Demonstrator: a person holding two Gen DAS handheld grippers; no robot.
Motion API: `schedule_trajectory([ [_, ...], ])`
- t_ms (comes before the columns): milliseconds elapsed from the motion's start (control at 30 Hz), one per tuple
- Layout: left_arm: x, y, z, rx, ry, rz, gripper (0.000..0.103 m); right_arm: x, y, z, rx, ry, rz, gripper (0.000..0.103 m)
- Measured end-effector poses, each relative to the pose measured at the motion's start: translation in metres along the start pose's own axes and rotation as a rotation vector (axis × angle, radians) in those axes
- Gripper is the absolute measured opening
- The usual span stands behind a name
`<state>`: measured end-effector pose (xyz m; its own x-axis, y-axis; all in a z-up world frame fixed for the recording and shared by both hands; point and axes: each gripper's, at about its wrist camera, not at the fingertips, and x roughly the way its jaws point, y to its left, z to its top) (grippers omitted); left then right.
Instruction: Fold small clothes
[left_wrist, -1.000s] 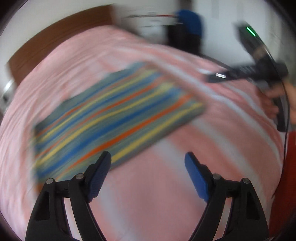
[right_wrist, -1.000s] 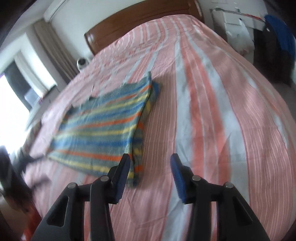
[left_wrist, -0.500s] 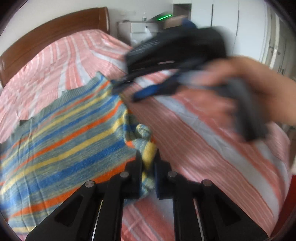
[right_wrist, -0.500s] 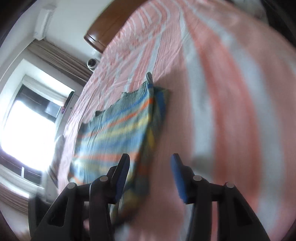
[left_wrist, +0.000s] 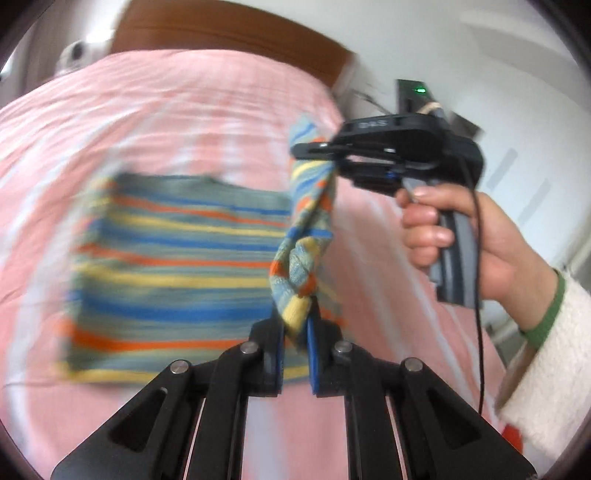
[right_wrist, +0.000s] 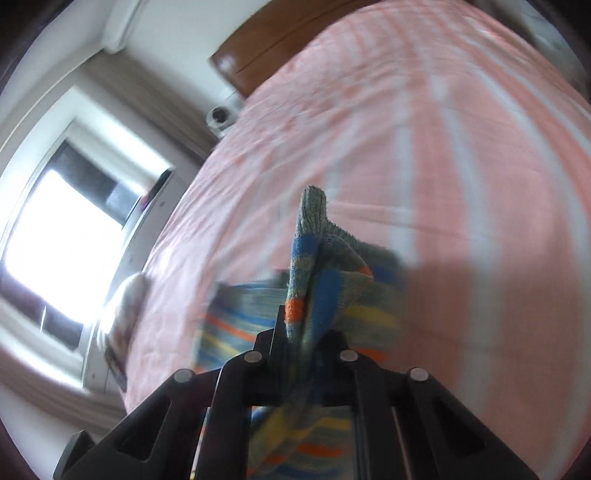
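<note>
A striped knit garment, banded in blue, orange, yellow and grey-green, is spread across the centre and left of the left wrist view on a pink-and-white striped bedspread. Its right edge is lifted off the bed and bunched into a twisted ridge running from lower centre up to the upper right of centre.

The step in hand appears to be carrying that raised edge over the flat part to make a fold. It would be done well if both pinched corners were kept level and taut, moved together, and laid down so the edges line up.

The left gripper is clamped narrowly on the lower end of the ridge, knit squeezed between its blue pads. The right gripper, held in a hand at the right of the frame, is closed on the upper end. In the right wrist view, the right gripper is seen pinched tight on a fold of the same fabric. A wooden headboard lies along the top.
</note>
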<state>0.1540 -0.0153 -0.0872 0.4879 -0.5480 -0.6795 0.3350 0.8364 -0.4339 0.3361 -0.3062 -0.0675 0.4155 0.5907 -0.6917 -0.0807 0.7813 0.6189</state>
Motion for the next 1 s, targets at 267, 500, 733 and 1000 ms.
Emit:
schedule_trajectory([
  [267,-0.023,0.089,-0.015,-0.140,0.058,0.204,0.029,0.140,0.105,-0.022,-0.057,0.126,0.079,0.026],
  [500,-0.048,0.091,-0.012,-0.180,-0.025,0.168,0.079,0.109,0.105,-0.039,-0.042,0.025,0.097,0.042],
  [733,0.006,0.084,0.003,-0.091,0.086,0.399,0.043,0.031,0.107,-0.108,-0.406,0.097,0.039,0.042],
  [1000,-0.026,0.108,0.004,-0.123,0.051,0.467,0.077,0.012,0.075,-0.205,-0.390,0.116,-0.123,0.044],
])
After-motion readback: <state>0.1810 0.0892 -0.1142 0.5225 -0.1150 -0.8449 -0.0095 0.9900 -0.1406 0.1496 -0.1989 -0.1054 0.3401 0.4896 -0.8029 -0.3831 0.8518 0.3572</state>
